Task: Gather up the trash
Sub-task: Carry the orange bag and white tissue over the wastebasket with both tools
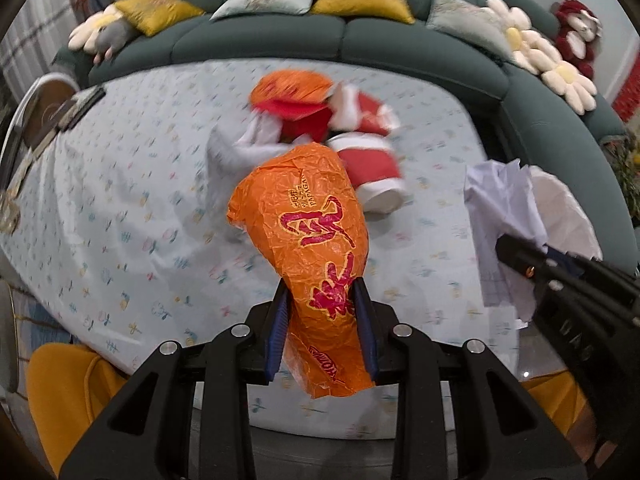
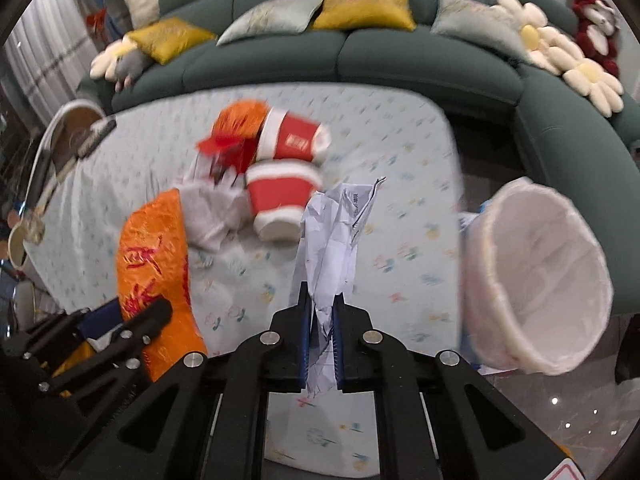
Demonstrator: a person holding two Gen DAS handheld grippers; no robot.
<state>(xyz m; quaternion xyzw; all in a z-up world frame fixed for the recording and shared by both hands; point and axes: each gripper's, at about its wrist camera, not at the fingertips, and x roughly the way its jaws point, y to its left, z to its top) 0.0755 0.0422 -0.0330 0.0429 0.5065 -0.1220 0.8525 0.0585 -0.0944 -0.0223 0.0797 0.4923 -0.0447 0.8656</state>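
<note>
You are holding one piece of trash in each hand-held gripper, up over the table.

Your left hand-held gripper (image 1: pixel 324 332) is pinching the orange wrapper (image 1: pixel 308 224) near its bottom end, and the wrapper is sticking up and away from you (it has red writing on it). Your right hand-held gripper (image 2: pixel 320 336) is squeezing the crumpled white paper (image 2: pixel 336 240) between its blue pads (image 2: pixel 305 344). More trash is lying in a pile on the flowery tablecloth (image 2: pixel 400 208): two red and white paper cups (image 2: pixel 280 196), a gray crumpled wrapper (image 2: pixel 212 212) and another orange wrapper (image 2: pixel 236 120). The trash bin (image 2: pixel 536 276) with a white bag inside is sitting off the right side of the table, near the paper. A green sofa (image 2: pixel 400 56) is curving behind the table.
</note>
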